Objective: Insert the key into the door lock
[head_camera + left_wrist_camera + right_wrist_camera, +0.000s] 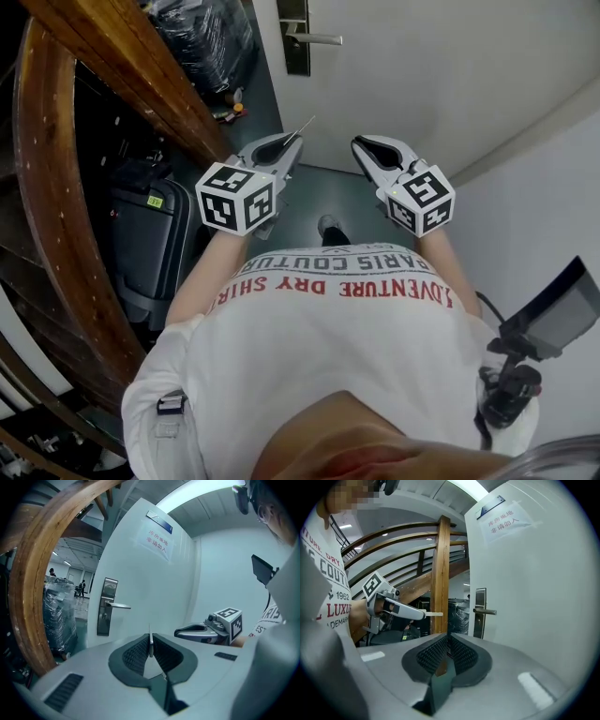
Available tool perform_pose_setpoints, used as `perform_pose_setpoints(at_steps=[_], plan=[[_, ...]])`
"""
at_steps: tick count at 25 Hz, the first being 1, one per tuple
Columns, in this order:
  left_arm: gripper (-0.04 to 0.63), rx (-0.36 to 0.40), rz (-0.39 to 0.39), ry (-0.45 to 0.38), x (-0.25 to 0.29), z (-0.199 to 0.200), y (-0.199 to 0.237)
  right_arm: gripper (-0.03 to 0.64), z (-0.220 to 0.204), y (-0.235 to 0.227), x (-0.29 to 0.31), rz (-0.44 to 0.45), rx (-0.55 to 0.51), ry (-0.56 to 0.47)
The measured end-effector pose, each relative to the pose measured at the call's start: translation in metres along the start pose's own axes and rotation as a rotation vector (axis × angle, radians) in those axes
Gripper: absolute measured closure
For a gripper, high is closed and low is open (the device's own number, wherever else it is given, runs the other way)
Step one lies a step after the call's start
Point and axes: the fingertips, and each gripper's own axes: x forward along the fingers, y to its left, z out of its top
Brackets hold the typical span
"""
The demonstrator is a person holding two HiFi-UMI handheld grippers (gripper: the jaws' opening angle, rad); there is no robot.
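the left gripper (151, 651) pinches a thin key (150, 637), blade upright, facing a white door (154, 573). lever handle (117, 605) and lock plate (107, 620) at ten o'clock; right gripper (180, 632) at three o'clock; curved wooden rail (26, 583) at nine.

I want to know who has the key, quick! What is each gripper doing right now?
Left gripper: closed on the key.
Right gripper: closed, nothing in it.
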Motion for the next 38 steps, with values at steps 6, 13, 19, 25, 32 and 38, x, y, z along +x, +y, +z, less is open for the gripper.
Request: perform_pose_setpoints(at_steps=[6, 13, 19, 25, 32, 38], plan=[[0.572, -0.044, 0.038, 0.016, 0.042, 0.009, 0.047, 0.614, -0.003, -0.047, 0.051, 0.049, 0.026, 0.018], [0.572, -0.089, 0.05, 0.035, 0.08, 0.011, 0.09, 0.613, -0.001, -0.099, 0.101, 0.072, 0.024, 0.028], [0.572, -0.13, 0.083, 0.039, 0.115, -0.001, 0.126, 0.607, -0.002, -0.146, 0.142, 0.071, -0.001, 0.003], [0.572, -0.171, 0.071, 0.017, 0.119, 0.004, 0.135, 0.507, 0.03, -0.175, 0.156, 0.034, -0.075, -0.036], [0.572, -0.258, 0.04, 0.004, 0.122, 0.003, 0.139, 0.44, 0.045, -0.195, 0.181, 0.009, -0.107, -0.04], [0.572, -0.347, 0.023, -0.018, 0.125, 0.0, 0.144, 0.442, 0.051, -0.198, 0.189, 0.011, -0.122, -0.022]])
